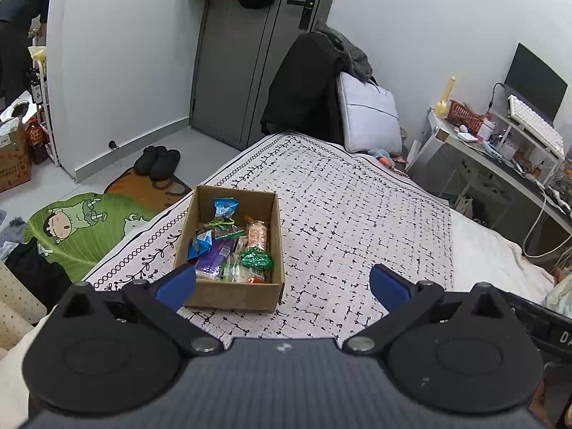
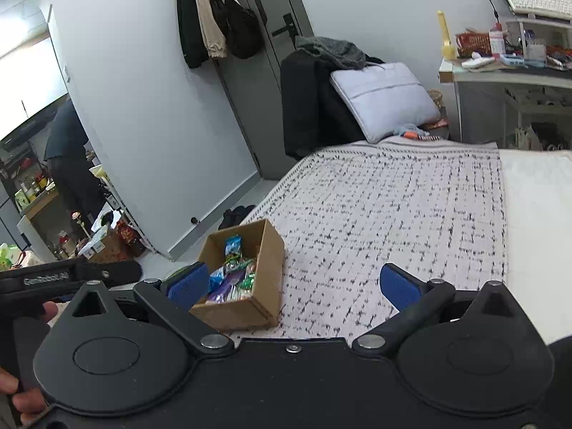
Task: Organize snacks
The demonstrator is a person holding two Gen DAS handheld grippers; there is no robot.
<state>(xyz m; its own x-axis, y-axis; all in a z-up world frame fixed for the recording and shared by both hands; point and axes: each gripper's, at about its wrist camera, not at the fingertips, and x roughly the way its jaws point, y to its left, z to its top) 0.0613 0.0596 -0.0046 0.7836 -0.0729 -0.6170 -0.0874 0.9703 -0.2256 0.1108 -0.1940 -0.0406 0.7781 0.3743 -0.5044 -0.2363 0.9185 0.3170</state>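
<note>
Cardboard box (image 1: 232, 289) on patterned bedspread (image 1: 357, 214), near the bed's left edge, open-topped, filled with wrapped snacks (image 1: 232, 250): blue packet (image 1: 224, 207) at far end, orange-wrapped stack (image 1: 258, 236) along right wall, purple packet (image 1: 212, 261) and green foil packet (image 1: 255, 260) toward near end; labels too small to read. Left gripper (image 1: 282, 284) held above bedspread just short of box, fingers spread wide, nothing between blue pads (image 1: 177, 284); left pad overlaps box's near left corner in left wrist view. Right gripper (image 2: 300, 284) likewise spread wide and empty, same box (image 2: 246, 307) seen ahead and left of centre, left pad (image 2: 187, 284) in front of its near corner. Rest of bedspread bare. Grey pillow (image 1: 370, 114) propped at far end of bed against dark chair (image 1: 304, 82). Bench (image 1: 500, 153) at right with keyboard (image 1: 536, 125), monitor (image 1: 536, 82) and small clutter. Dark shoes (image 1: 157, 161) on floor by door (image 1: 250, 53). Possibly a person (image 2: 69, 150) standing in far left room, right wrist view, partly hidden.
</note>
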